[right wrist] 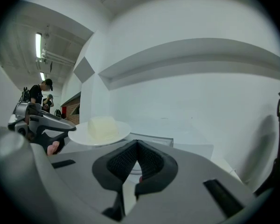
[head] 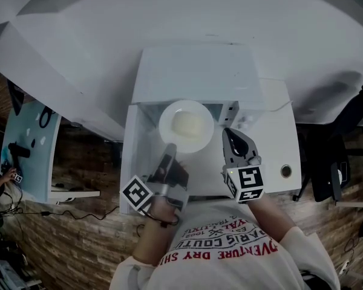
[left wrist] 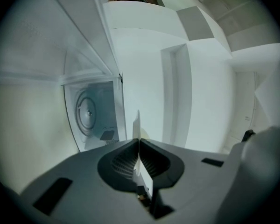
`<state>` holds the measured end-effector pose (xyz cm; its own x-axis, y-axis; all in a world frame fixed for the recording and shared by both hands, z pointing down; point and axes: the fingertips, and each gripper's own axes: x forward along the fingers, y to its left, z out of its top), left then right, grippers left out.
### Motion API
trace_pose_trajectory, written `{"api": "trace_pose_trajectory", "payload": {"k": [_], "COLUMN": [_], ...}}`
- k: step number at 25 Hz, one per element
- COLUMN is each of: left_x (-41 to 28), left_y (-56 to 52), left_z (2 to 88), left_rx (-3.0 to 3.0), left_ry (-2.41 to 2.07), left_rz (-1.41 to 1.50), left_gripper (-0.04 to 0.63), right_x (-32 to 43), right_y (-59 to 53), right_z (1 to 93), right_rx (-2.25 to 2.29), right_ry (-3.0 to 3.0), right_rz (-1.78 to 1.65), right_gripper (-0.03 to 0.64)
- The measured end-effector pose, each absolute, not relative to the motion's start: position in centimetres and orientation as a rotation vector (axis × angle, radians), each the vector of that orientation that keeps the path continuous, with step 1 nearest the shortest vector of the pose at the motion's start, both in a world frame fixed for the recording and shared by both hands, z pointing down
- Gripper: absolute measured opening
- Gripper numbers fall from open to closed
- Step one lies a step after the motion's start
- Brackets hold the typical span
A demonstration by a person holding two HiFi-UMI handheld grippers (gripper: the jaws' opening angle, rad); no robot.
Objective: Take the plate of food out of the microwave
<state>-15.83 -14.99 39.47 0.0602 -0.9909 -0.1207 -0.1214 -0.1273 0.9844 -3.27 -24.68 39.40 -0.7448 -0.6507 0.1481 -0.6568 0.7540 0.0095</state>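
Plate (left wrist: 143, 175) edge-on in left tongs (left wrist: 138, 144); right gripper view shows its food (right wrist: 101, 127)

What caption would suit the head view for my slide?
Left hand-held gripper holds the white plate of food by its rim in front of the open microwave.

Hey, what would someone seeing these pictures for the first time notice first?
A white plate with a pale block of food draws the eye, at the centre in front of the white microwave. The left gripper has its jaws shut on the plate's near rim. The right gripper sits just right of it, jaws together and empty.
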Motion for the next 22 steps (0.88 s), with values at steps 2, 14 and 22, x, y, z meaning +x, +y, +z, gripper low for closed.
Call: {"api": "trace_pose_trajectory", "payload": {"k": [2, 14, 22], "left_x": [-15.9, -16.1, -16.3], "left_y": [-15.0, -15.2, -15.4], "left_z": [39.6, 39.6, 40.0], "left_rx": [1.421, 1.414, 1.4], "left_ry": [-1.202, -1.21, -1.216], "left_rz": [-1.192, -1.194, -1.197], "left_gripper": [0.014, 0.014, 0.014], "right_x": [-3.3, -4.0, -4.4], "right_y": [-24.8, -25.2, -25.5], "right_z": [39.5, 39.8, 40.4], "right_rx": [1.055, 1.039, 1.017], "right_ry": [-2.805, -2.802, -2.8], "right_rz": [0.066, 0.07, 0.075], "right_gripper": [0.011, 0.011, 0.011]}}
